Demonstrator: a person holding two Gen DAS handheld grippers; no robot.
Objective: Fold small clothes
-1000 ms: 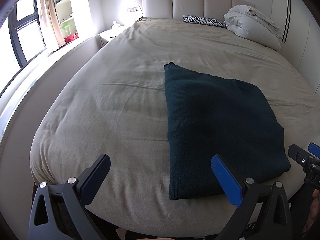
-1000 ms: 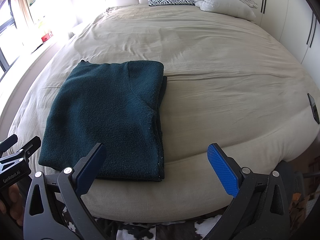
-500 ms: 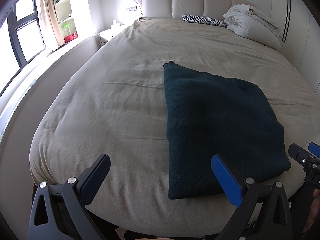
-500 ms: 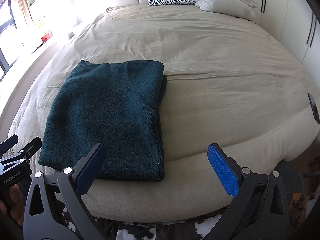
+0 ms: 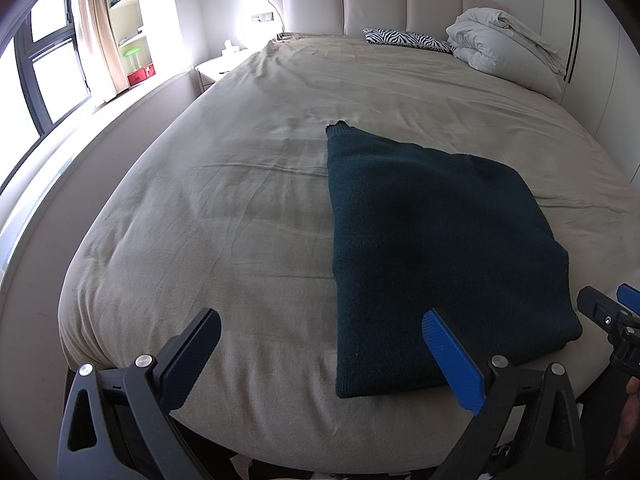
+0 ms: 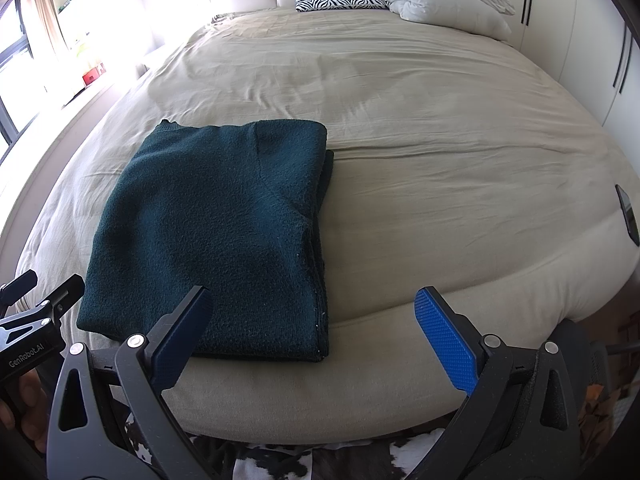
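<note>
A dark teal knitted garment (image 5: 432, 240) lies folded into a flat rectangle near the foot edge of the beige bed (image 5: 240, 208). In the right wrist view the same garment (image 6: 216, 232) shows stacked layers along its right edge. My left gripper (image 5: 320, 340) hovers open just short of the bed edge, its right finger over the garment's near left corner. My right gripper (image 6: 312, 320) also stands open, its left finger above the garment's near edge. Neither holds anything. The right gripper's tip (image 5: 608, 316) shows at the left view's right edge; the left gripper's tip (image 6: 40, 300) shows at the right view's left edge.
A zebra-print pillow (image 5: 404, 38) and a bundled white duvet (image 5: 504, 44) lie at the padded headboard. A dark phone (image 6: 628, 216) rests at the bed's right edge. A nightstand (image 5: 224, 66) and window ledge run along the left. A cowhide-pattern rug (image 6: 320, 456) lies below.
</note>
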